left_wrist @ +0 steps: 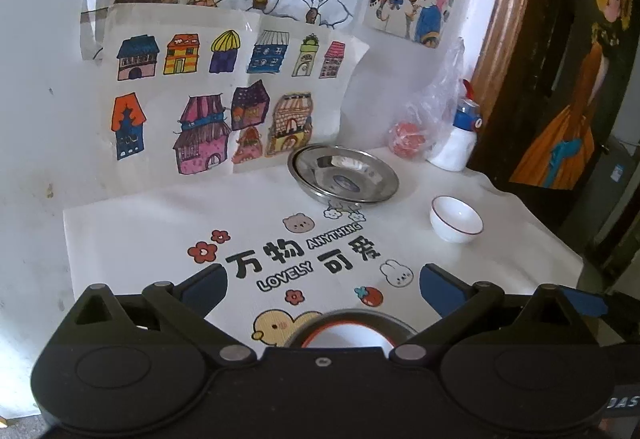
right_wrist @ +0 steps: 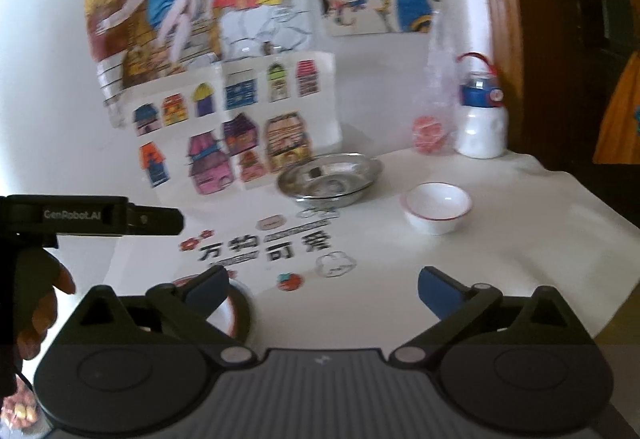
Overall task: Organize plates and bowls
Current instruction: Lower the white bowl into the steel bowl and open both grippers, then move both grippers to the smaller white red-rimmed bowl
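A steel plate sits at the back of the white printed cloth; it shows in the right wrist view too. A small white bowl with a red rim stands to its right, also seen from the right wrist. A second red-rimmed white dish lies close under my left gripper, which is open and empty above it. My right gripper is open and empty; the same near dish lies by its left finger. The left gripper's body shows at the left.
A white bottle with a blue and red cap and a plastic bag with a red object stand at the back right corner. Children's drawings hang on the wall behind. The table's edge falls off at the right.
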